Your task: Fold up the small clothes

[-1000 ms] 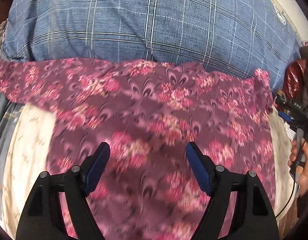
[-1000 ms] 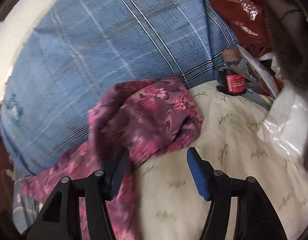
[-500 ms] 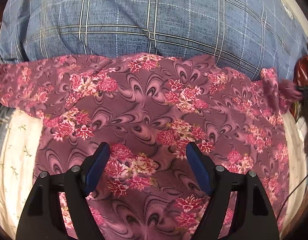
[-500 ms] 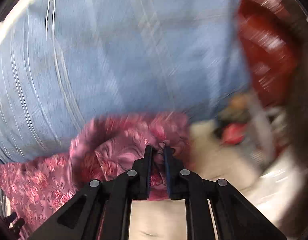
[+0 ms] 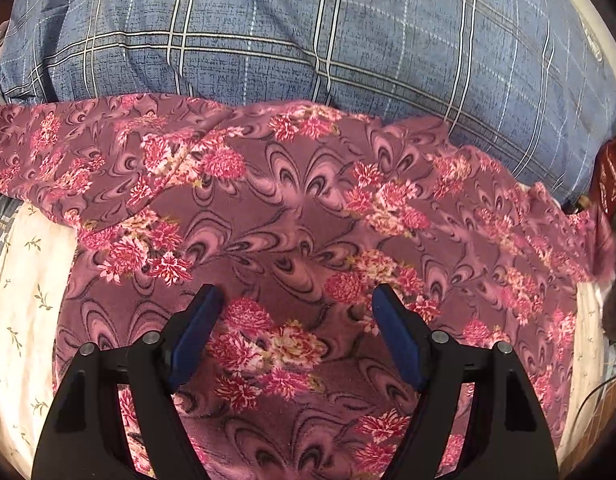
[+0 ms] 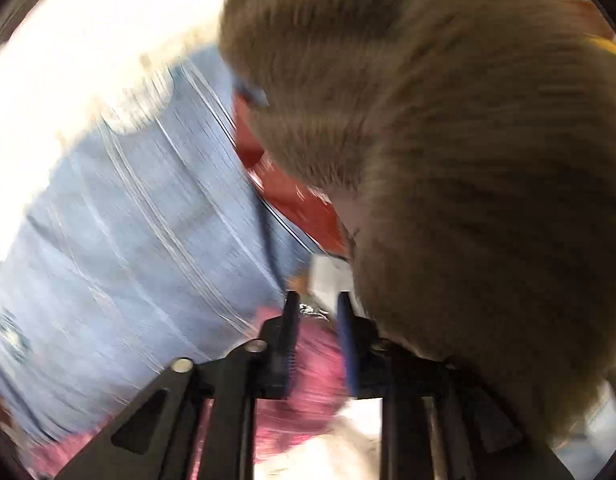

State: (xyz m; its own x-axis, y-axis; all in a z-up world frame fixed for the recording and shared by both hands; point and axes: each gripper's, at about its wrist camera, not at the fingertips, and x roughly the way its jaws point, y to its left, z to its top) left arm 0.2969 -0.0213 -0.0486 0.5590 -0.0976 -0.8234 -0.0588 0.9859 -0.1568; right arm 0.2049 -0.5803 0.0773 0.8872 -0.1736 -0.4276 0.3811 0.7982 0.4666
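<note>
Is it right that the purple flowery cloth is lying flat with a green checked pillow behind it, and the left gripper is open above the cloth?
Not quite. The pillow is blue with a checked pattern, not green; the left wrist view shows it. The rest holds: the purple flowery cloth lies spread in front of it, and the left gripper is open above the cloth.

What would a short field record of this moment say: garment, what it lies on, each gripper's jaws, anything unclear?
garment: floral purple cloth, spread out, far edge against the blue plaid pillow
surface: cream sheet with sprigs
left gripper: jaws wide open above the cloth, nothing gripped
right gripper: jaws have just been opening, narrow gap, nothing visibly pinched
unclear: right wrist view is motion-blurred; a brown fuzzy mass fills much of it
</note>
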